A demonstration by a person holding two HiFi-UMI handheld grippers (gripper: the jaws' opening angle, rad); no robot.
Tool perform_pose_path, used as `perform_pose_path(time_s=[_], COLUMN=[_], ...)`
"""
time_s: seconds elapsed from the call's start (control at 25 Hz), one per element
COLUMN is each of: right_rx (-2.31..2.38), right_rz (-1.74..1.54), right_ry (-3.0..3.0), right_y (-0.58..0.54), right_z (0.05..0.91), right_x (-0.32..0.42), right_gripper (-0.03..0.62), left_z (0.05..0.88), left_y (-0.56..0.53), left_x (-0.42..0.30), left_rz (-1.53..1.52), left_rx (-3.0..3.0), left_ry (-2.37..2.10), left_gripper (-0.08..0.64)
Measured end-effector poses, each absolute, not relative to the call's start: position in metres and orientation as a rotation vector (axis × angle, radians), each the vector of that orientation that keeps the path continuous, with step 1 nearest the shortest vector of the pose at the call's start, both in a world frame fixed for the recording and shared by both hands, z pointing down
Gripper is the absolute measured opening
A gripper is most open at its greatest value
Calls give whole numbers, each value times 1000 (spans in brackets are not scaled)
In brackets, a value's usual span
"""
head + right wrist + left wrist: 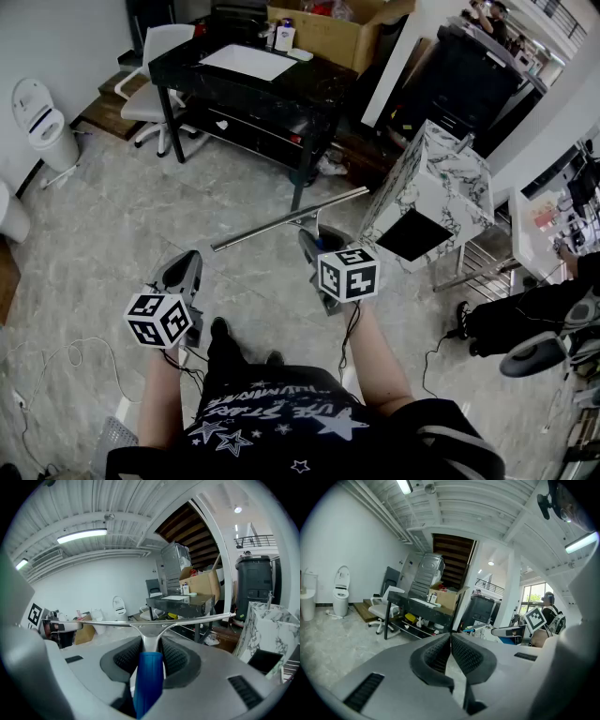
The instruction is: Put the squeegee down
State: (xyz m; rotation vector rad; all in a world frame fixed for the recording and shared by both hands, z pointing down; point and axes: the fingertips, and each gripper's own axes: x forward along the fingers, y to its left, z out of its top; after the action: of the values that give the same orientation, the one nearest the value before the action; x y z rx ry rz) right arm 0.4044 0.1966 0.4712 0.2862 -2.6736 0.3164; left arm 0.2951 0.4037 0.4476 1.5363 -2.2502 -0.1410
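right gripper point(151, 645): clenched on the squeegee. Both pads press the metal neck, and the blue handle runs back between the jaws towards the camera.
squeegee point(291, 218): up in the air, not set down. The long blade bar sits crosswise just past the jaw tips. It reads roughly level in the right gripper view and slanted in the head view. It hangs over the floor point(112, 234) on the near side of the black desk point(253, 80).
contact: the squeegee appears to touch nothing but the right gripper point(317, 251). Its right tip looks close to the marbled cabinet point(436, 187), but depth is hard to judge from above.
left gripper point(451, 641): jaws closed tip to tip, nothing between them.
left gripper position point(183, 274): low over the floor, farther from the black desk than the right gripper and off to its left.
white chair point(155, 56): at the black desk's left end.
cardboard box point(337, 28): at the desk's far right corner. I can't tell whether it sits on the desk or behind it.
marbled cabinet position: right of the desk, nearer the person.
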Motion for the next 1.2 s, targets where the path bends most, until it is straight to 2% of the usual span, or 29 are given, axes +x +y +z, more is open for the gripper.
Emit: perform_pose_path(time_s=[0.64,1.2], right_rx=[300,541], right_rz=[337,363], right_ry=[-2612,-2663], right_y=[199,169], right_z=[490,451], right_x=[365,207], right_gripper=[138,138], left_z=[467,435], left_y=[410,382], left_x=[254,62], left_rz=[-169,-167], left_rx=[1497,1666], left_ry=[-2198,-2160], left_gripper=[21,21])
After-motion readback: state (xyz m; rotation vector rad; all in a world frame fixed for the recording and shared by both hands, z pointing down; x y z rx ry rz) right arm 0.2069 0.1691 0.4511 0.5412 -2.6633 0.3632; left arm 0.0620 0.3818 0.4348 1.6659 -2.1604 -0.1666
